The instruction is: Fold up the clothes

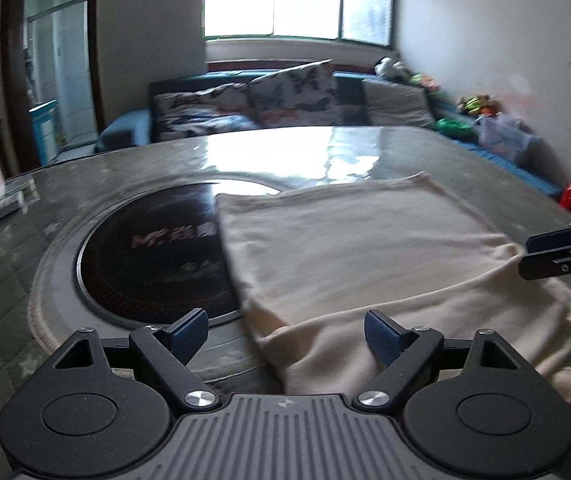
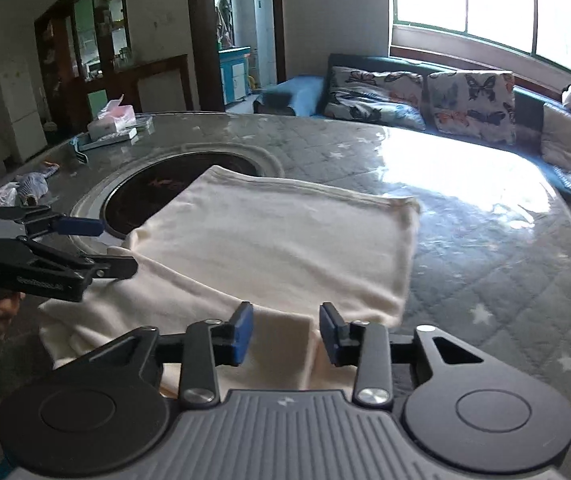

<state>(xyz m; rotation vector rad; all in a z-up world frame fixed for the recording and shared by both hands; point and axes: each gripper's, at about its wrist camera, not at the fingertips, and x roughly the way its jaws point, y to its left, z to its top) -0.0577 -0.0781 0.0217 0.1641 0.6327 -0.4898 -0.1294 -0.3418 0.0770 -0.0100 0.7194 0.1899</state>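
The left gripper [image 1: 285,334], blue pads spread wide, hovers over the near left edge of the folded cream cotton garment [image 1: 365,248]. The right gripper [image 2: 285,332] is partly spread over the garment's near right edge, pinching nothing. The garment lies on the grey quilted table [image 2: 505,272], overlapping the round black hotplate [image 1: 157,264].

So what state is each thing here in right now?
Cream garment: folded over, lying flat on the table, partly covering the round cooktop.
Left gripper: open, over the garment's near edge.
Right gripper: open, garment below, not pinched.
Round cooktop: partly covered.
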